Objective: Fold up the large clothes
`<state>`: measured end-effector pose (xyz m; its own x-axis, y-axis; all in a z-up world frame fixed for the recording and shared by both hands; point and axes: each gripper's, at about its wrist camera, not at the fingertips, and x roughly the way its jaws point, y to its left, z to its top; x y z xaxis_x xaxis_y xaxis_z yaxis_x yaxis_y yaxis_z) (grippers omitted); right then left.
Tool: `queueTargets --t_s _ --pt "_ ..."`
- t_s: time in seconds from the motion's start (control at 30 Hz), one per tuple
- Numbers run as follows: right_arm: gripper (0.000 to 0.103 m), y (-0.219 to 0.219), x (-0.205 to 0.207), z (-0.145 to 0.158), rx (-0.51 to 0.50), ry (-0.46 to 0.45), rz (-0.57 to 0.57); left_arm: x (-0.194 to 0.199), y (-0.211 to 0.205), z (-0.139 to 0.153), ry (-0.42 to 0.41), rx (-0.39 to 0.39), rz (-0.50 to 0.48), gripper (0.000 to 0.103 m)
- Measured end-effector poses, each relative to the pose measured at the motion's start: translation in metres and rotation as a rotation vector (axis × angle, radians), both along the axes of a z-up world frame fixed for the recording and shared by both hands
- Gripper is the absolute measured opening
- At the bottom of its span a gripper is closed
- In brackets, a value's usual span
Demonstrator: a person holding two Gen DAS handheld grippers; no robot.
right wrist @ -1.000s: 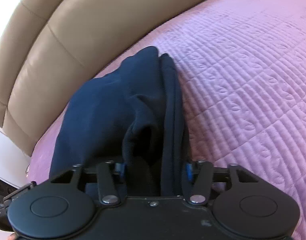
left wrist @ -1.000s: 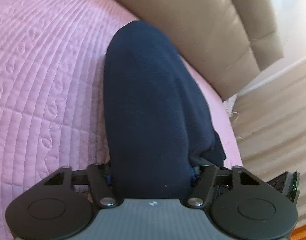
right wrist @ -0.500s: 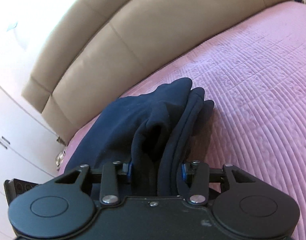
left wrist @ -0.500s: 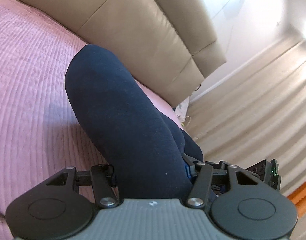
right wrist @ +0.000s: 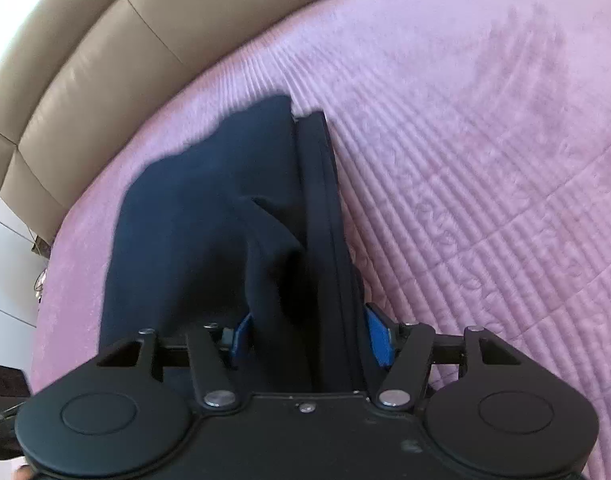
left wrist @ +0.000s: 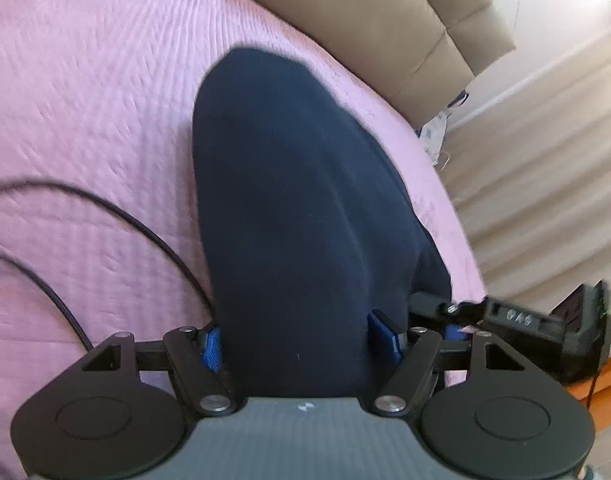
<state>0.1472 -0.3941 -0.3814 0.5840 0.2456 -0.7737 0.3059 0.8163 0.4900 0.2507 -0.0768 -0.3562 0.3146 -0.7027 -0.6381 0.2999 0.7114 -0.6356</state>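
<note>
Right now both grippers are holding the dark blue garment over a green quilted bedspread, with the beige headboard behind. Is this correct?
Not quite: the bedspread is pink, not green, as both wrist views show. The rest holds: the left gripper and the right gripper each hold the dark blue garment over it, with the beige headboard behind.

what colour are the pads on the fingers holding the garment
Blue pads, clearest in the right wrist view, pressed against the navy garment.

Navy garment (left wrist: 301,216) — pink quilted bedspread (left wrist: 85,100)
</note>
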Motion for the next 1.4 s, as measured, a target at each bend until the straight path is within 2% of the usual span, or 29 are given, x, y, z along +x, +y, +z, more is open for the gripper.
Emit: queueTargets --t_s 0.07,0.13,0.2,0.27,0.3,0.33,0.37,0.4,0.43,0.47,0.53,0.6,0.7,0.8,0.83,0.87,0.93,0.97,1.07,1.17,1.23,1.33,1.4 --pt "0.078 0.004 -0.005 0.019 -0.066 -0.033 0.012 -0.005 0.012 0.020 -0.054 0.053 0.021 0.069" --pt "0.078 0.009 -0.006 0.040 -0.111 -0.089 0.024 -0.014 0.018 0.044 -0.151 0.070 0.041 0.068" --pt "0.078 0.017 -0.006 0.058 -0.147 -0.157 0.055 -0.019 0.016 0.064 -0.222 0.056 0.040 0.065" --pt "0.078 0.036 0.005 0.071 -0.211 -0.213 0.109 -0.022 -0.001 0.075 -0.259 0.019 -0.005 0.057" --pt "0.070 0.049 0.015 0.072 -0.250 -0.230 0.152 -0.025 -0.010 0.075 -0.258 0.012 -0.039 0.051" --pt "0.045 0.060 0.026 0.070 -0.283 -0.237 0.195 -0.024 -0.021 0.072 -0.248 0.014 -0.076 0.037" --pt "0.029 0.069 0.037 0.065 -0.301 -0.241 0.231 -0.026 -0.030 0.066 -0.230 0.027 -0.116 0.028" --pt "0.009 0.076 0.048 0.057 -0.301 -0.240 0.259 -0.030 -0.038 0.058 -0.207 0.043 -0.151 0.014" --pt "0.009 0.081 0.059 0.047 -0.292 -0.233 0.279 -0.033 -0.044 0.049 -0.181 0.067 -0.181 0.013" --pt "0.008 0.084 0.070 0.036 -0.288 -0.220 0.298 -0.039 -0.048 0.044 -0.190 0.103 -0.193 0.013" --pt "0.000 0.085 0.091 0.014 -0.321 -0.186 0.318 -0.046 -0.046 0.040 -0.213 0.122 -0.193 0.013" --pt "0.000 0.076 0.110 -0.001 -0.354 -0.178 0.285 -0.041 -0.042 0.035 -0.167 0.093 -0.178 0.014" --pt "0.000 0.055 0.134 -0.010 -0.414 -0.131 0.137 -0.045 -0.033 0.030 -0.142 0.073 -0.180 0.013" --pt "0.000 0.028 0.137 -0.008 -0.299 -0.098 0.057 -0.051 -0.027 0.035 -0.132 0.078 -0.194 0.013" --pt "0.000 0.028 0.131 0.002 -0.314 -0.101 0.046 -0.052 -0.025 0.040 -0.131 0.078 -0.202 0.013" --pt "0.000 0.029 0.124 0.009 -0.337 -0.110 0.045 -0.053 -0.024 0.041 -0.136 0.076 -0.207 0.013" --pt "0.018 0.035 0.094 0.029 -0.320 -0.160 0.073 -0.056 -0.017 0.051 -0.164 0.049 -0.209 0.014" --pt "0.019 0.038 0.078 0.035 -0.311 -0.177 0.094 -0.058 -0.016 0.056 -0.181 0.037 -0.198 0.014" --pt "0.019 0.059 0.041 0.041 -0.321 -0.173 0.191 -0.059 -0.019 0.063 -0.214 0.046 -0.158 0.014" --pt "0.018 0.072 0.022 0.023 -0.327 -0.102 0.235 -0.063 -0.033 0.055 -0.201 0.146 -0.189 0.014" --pt "0.010 0.075 0.019 0.008 -0.358 -0.047 0.220 -0.070 -0.037 0.048 -0.201 0.183 -0.192 0.015" --pt "0.006 0.070 0.014 -0.006 -0.376 0.030 0.177 -0.067 -0.032 0.042 -0.146 0.162 -0.154 0.011" --pt "0.002 0.062 0.008 -0.012 -0.365 0.073 0.138 -0.068 -0.029 0.044 -0.149 0.183 -0.155 0.008"
